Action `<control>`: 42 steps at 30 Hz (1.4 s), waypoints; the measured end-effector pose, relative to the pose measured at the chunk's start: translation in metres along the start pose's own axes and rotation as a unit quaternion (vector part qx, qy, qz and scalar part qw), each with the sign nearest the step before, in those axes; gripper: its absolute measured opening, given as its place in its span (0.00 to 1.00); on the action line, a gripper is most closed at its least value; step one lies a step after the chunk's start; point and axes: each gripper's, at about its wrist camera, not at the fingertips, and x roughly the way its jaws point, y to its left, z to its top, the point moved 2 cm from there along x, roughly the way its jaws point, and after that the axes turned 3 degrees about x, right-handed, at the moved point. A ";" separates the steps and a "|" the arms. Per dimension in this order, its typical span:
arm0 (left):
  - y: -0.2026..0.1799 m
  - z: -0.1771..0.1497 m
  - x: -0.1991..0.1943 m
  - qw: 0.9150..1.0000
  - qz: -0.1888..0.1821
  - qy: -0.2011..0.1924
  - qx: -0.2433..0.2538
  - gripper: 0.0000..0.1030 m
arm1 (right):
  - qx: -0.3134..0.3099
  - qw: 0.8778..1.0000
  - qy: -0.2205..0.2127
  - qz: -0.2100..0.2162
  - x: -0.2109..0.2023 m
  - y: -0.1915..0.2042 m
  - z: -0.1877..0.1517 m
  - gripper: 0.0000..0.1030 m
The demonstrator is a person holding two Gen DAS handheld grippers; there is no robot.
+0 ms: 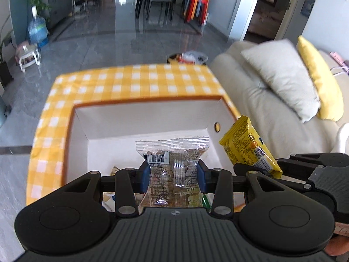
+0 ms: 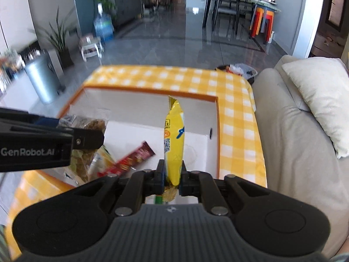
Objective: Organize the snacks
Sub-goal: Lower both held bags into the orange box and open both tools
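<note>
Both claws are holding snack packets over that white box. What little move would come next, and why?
Probably lower both a little, then let go. The left gripper clamps a clear packet and the right gripper a yellow packet, both above the white box, where a red packet already lies.

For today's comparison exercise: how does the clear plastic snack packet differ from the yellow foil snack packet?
The clear plastic snack packet shows its brown contents; the yellow foil snack packet is opaque. The clear packet is wide and squarish, the yellow one narrow and long. The left hand-held gripper grips the clear one, the right hand-held gripper the yellow. Both hang above the white box.
</note>
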 end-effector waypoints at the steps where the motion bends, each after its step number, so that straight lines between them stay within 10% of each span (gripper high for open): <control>1: 0.002 0.000 0.007 1.000 -0.001 0.008 -0.002 0.45 | -0.006 1.000 0.010 -0.004 0.008 -0.001 0.001 0.06; 11: 0.010 0.003 0.062 0.998 0.001 0.068 -0.011 0.45 | -0.033 0.994 0.099 -0.018 0.069 -0.008 0.007 0.06; 31: 0.016 -0.017 0.088 0.991 0.023 0.132 -0.025 0.47 | -0.097 0.986 0.129 -0.045 0.084 0.008 0.002 0.08; 42: 0.011 -0.017 0.065 0.993 0.035 0.115 0.006 0.62 | -0.108 0.986 0.120 -0.043 0.068 0.009 0.002 0.40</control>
